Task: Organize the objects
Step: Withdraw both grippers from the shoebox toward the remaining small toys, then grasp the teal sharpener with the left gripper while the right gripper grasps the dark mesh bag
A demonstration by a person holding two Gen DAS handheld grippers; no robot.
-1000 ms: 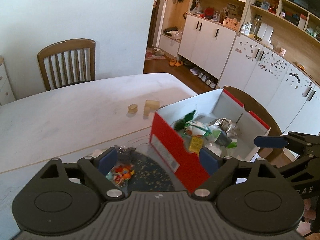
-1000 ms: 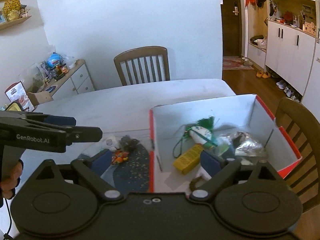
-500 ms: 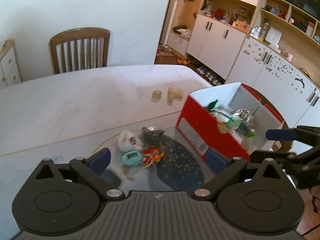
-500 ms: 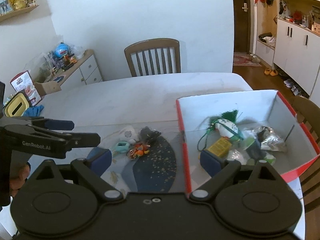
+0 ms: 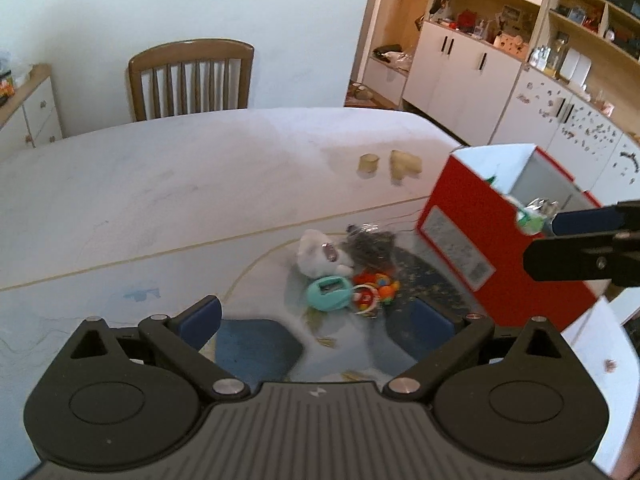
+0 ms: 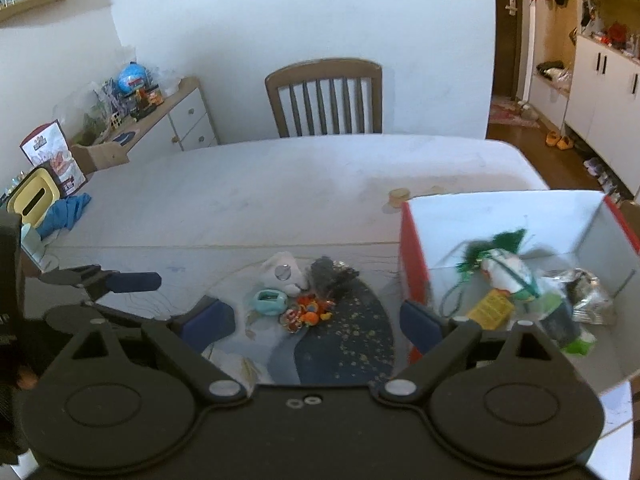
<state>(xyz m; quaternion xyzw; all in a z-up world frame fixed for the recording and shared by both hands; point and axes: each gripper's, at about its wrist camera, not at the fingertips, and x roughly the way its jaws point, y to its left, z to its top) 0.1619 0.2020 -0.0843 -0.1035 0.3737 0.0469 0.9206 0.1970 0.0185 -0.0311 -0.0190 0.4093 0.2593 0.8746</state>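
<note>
Approaching toy pile [image 5: 348, 276] | left gripper [image 5: 316, 316] released, right gripper [image 6: 316, 320] released | next: grasp teal toy [image 5: 330, 293], carry to red box [image 5: 500, 248]

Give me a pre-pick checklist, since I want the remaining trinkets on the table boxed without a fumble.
1. Left gripper open, nothing between its pads: ok.
2. Right gripper open and empty: ok.
3. Teal toy in clear view ahead of the left gripper: ok.
4. Teal toy separate from the white plush and orange keyring toy: not ok, they touch.
5. Red box open-topped with room inside: ok.
6. Trinkets tangled together: cannot tell.
</note>
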